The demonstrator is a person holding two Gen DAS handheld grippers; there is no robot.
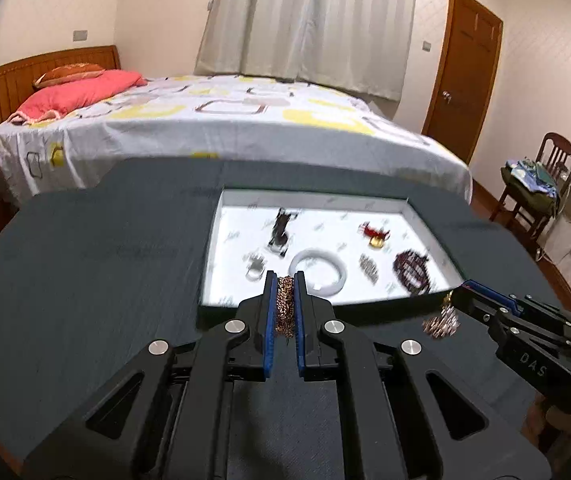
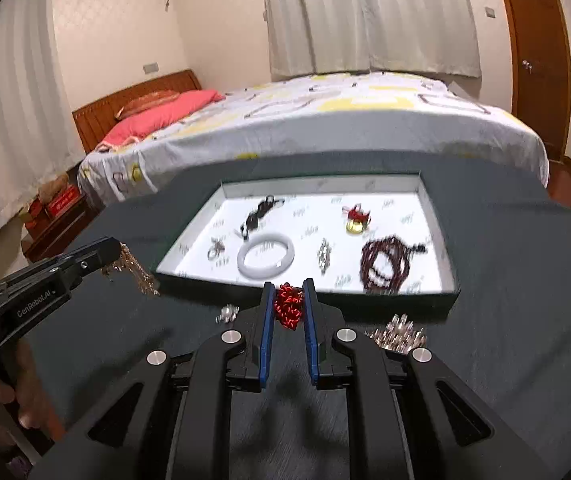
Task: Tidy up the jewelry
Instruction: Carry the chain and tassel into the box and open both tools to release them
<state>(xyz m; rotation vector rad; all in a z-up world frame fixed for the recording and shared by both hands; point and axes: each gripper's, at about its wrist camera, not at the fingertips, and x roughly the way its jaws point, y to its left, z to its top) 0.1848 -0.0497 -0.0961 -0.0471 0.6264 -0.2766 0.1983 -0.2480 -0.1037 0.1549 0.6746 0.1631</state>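
My left gripper (image 1: pixel 284 276) is shut on a rose-gold chain (image 1: pixel 284 306), just short of the near rim of the white-lined jewelry tray (image 1: pixel 317 304). In the right wrist view the same gripper (image 2: pixel 115 250) holds the chain (image 2: pixel 137 274) dangling at the tray's left corner. My right gripper (image 2: pixel 288 285) is shut on a red beaded piece (image 2: pixel 288 306) before the tray (image 2: pixel 305 290). In the left wrist view the right gripper (image 1: pixel 455 294) shows with something glittery (image 1: pixel 441 322) below its tip. The tray holds a white bangle (image 2: pixel 265 256), dark red beads (image 2: pixel 385 264), a black piece (image 2: pixel 257 212) and a red-gold charm (image 2: pixel 355 220).
A silver crystal piece (image 2: pixel 399 334) and a small clear piece (image 2: pixel 227 314) lie on the dark grey table (image 2: pixel 505 320) near my right gripper. A bed (image 1: pixel 205 120) stands behind the table. A chair (image 1: pixel 537 184) with clothes is at the right.
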